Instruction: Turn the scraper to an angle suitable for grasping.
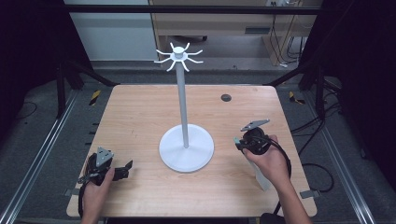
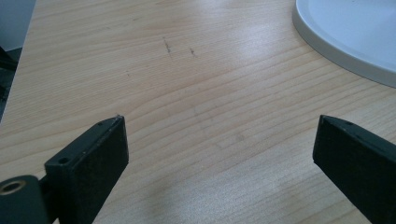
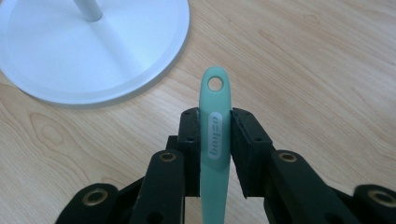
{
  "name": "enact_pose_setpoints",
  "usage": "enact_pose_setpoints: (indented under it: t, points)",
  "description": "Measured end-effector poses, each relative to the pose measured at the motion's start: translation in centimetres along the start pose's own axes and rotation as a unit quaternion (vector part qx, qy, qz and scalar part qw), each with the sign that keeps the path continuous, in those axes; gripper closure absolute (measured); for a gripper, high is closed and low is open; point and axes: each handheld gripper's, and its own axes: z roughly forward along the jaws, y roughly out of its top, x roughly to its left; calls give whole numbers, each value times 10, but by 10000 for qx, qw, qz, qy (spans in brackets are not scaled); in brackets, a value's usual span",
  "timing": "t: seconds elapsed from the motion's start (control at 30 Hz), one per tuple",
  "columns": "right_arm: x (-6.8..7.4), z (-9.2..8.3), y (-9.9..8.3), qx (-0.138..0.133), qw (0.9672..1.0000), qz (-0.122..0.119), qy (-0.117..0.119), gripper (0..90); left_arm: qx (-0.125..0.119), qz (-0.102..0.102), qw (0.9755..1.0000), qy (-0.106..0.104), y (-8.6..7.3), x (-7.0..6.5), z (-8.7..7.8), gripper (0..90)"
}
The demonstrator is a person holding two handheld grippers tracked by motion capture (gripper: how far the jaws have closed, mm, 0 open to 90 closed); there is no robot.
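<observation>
The right hand-held gripper [image 3: 215,140] is clamped on the handle of a mint-green utensil [image 3: 215,126]. In the right gripper view the two black jaws press on the flat sides of that handle a little below its rounded end, which sticks out past the jaw tips and has a round hanging hole through it. A pale oval label with lettering sits on the handle right between the jaws. The rest of the utensil runs back toward the camera and out of the bottom of the picture, so its working end cannot be made out there. In the high view the right hand-held gripper [image 1: 239,143] sits in the person's right hand [image 1: 268,161] above the right part of the worktop [image 1: 140,112], with a pale shape showing below the hand.

Just beyond the utensil's tip lies the round white base of a stand [image 3: 93,46], close to it but apart. In the high view this stand [image 1: 185,116] is near the middle of the worktop, a thin upright pole with a ring of curved hooks at the top.

The left hand-held gripper [image 2: 219,144] has its jaws wide apart with bare wood between them. In the high view the left hand-held gripper [image 1: 126,169] is low at the front left of the worktop, well apart from the stand's base.
</observation>
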Motion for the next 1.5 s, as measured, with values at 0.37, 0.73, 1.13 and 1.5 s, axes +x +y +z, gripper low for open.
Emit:
enact_pose_setpoints:
  t: [0.37, 0.73, 1.13, 1.5]
  points:
    - [-2, -11, 9, -188, 9998, -42, -63, 744, -23, -2, 10000, -13, 0, -2, 0, 30]
    - [-1, -19, 18, -384, 9992, -52, -77, 745, -57, -25, 10000, -15, 1, -1, -1, 30]
    - [1, -32, 30, -654, 9978, -64, -72, 746, -56, -26, 10000, -14, 1, 0, -2, 31]
    - [3, -48, 48, -964, 9951, -147, -127, 746, -104, -47, 9999, -18, 1, 1, -3, 31]
